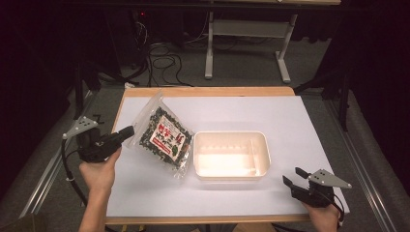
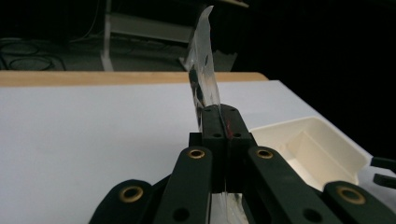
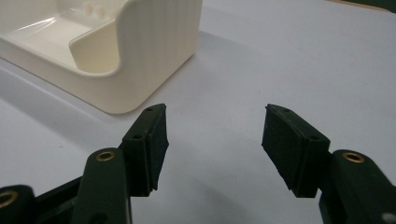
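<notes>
A clear snack bag [image 1: 163,136] of dark pieces with a red and white label hangs tilted above the white sheet [image 1: 232,113], left of the cream tray [image 1: 231,175]. My left gripper [image 1: 129,131] is shut on the bag's left edge. In the left gripper view that edge [image 2: 203,74] rises upright from between the closed pads [image 2: 211,122], and the cream tray [image 2: 285,131] lies to the right. At the table's front right corner my right gripper [image 1: 293,177] stands open, nothing between its fingers. In the right gripper view the right gripper [image 3: 212,140] points past the cream tray's corner [image 3: 154,51].
The tray is a shallow rectangular box with an inner divider. A wooden table edge [image 1: 208,91] frames the white sheet. Behind the table, cables [image 1: 162,60] lie on the floor beside a grey stand's legs [image 1: 209,53].
</notes>
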Tool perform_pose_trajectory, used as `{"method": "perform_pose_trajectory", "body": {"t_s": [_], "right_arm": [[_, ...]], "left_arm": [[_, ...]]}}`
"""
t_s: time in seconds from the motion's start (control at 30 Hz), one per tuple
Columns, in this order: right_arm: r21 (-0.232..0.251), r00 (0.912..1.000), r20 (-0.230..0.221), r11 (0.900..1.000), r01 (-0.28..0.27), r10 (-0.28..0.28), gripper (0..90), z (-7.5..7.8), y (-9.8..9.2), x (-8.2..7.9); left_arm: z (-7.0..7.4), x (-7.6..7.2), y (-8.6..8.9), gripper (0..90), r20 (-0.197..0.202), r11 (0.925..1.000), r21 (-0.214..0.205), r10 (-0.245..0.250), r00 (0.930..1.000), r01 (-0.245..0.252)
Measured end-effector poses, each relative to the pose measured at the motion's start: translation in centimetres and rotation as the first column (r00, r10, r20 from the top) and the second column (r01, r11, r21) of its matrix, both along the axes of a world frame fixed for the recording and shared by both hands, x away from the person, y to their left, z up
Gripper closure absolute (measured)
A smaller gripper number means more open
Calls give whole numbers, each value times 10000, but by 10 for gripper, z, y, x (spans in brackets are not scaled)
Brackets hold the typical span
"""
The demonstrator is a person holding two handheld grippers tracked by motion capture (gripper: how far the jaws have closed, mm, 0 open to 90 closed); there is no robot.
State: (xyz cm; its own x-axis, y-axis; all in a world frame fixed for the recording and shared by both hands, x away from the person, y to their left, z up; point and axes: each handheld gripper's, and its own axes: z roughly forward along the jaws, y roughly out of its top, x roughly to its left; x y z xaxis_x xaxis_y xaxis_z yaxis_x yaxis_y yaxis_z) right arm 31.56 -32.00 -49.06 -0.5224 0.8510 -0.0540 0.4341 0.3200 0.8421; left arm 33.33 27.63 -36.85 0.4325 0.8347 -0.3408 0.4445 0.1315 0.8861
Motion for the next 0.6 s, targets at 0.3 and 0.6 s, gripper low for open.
{"method": "perform_pose_trajectory", "body": {"t_s": [0.3,0.6], "right_arm": [[-1,10000,-33,10000,-13,13,411,0,1,0],[-15,10000,-62,10000,-21,21,411,-1,0,1]], "left_arm": [[26,-7,-10,900,799,9985,-237,-469,9957,490],[46,-11,-18,900,1172,9970,48,-769,9901,769]]}}
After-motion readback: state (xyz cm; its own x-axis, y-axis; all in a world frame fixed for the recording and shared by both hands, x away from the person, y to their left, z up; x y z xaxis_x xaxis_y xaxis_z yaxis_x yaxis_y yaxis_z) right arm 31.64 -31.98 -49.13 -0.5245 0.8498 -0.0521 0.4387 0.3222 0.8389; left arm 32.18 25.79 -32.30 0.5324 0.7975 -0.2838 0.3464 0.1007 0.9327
